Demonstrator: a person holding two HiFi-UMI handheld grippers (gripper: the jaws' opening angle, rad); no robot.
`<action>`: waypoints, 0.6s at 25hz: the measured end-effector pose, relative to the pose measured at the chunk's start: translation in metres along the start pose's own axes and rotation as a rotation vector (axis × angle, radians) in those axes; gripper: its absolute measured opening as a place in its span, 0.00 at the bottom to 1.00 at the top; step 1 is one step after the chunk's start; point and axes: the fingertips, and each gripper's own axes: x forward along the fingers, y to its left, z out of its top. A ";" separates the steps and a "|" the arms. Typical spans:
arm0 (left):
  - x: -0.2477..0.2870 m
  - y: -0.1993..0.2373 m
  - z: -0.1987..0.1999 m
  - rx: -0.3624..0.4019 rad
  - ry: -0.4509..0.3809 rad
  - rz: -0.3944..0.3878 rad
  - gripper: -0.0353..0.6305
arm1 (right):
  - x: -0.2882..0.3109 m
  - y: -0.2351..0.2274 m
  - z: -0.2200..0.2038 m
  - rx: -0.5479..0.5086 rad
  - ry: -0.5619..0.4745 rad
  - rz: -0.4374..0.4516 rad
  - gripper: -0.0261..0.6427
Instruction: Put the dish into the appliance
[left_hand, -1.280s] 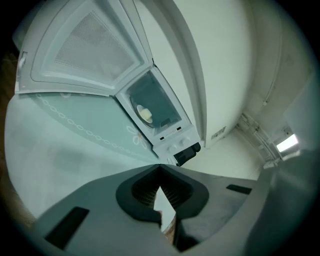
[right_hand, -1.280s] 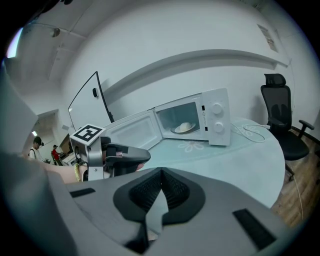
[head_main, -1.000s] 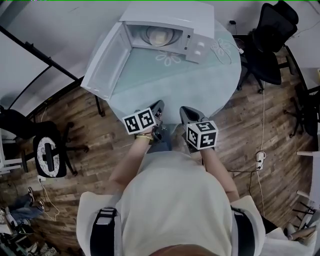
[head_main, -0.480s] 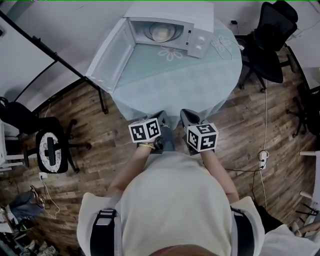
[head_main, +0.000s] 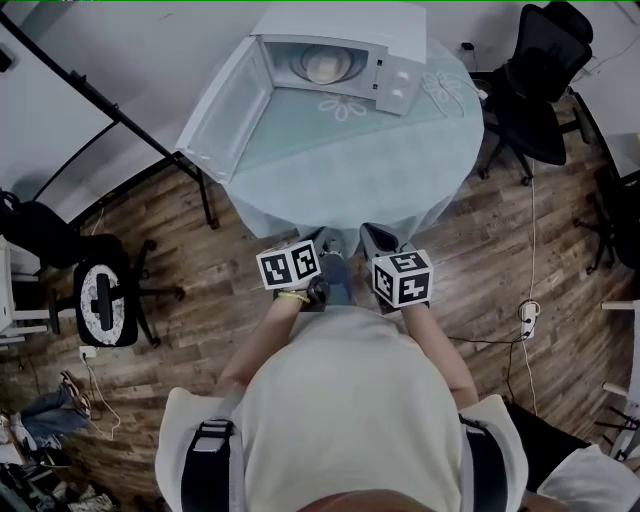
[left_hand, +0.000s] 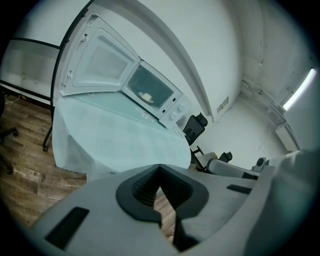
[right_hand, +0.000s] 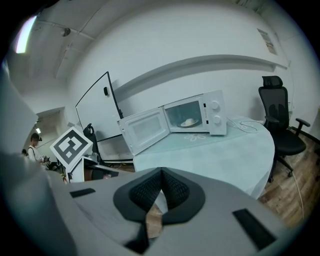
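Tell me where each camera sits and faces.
Head view: on the person's head, looking down at table, open microwave; torso, forearms, left gripper, right gripper show.
Left gripper view: on the left gripper, looking along its shut jaws across the table to the microwave.
Right gripper view: on the right gripper, shut jaws below, facing the microwave; left gripper's marker cube at left.
Shared: all show the dish inside the microwave.

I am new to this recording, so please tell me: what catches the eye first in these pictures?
A white microwave stands at the far side of the round table, its door swung wide open, with a dish inside. By the table's near edge, the left gripper and the right gripper are both shut and empty.
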 end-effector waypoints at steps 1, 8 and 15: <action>-0.001 0.000 0.000 -0.001 0.000 0.000 0.07 | -0.001 0.001 -0.001 0.005 0.000 0.003 0.05; -0.001 0.002 -0.003 -0.002 0.008 0.001 0.07 | -0.002 0.003 -0.002 0.005 -0.003 0.001 0.05; -0.003 0.002 -0.004 -0.009 0.013 -0.002 0.07 | -0.002 0.009 -0.002 -0.005 0.000 0.017 0.05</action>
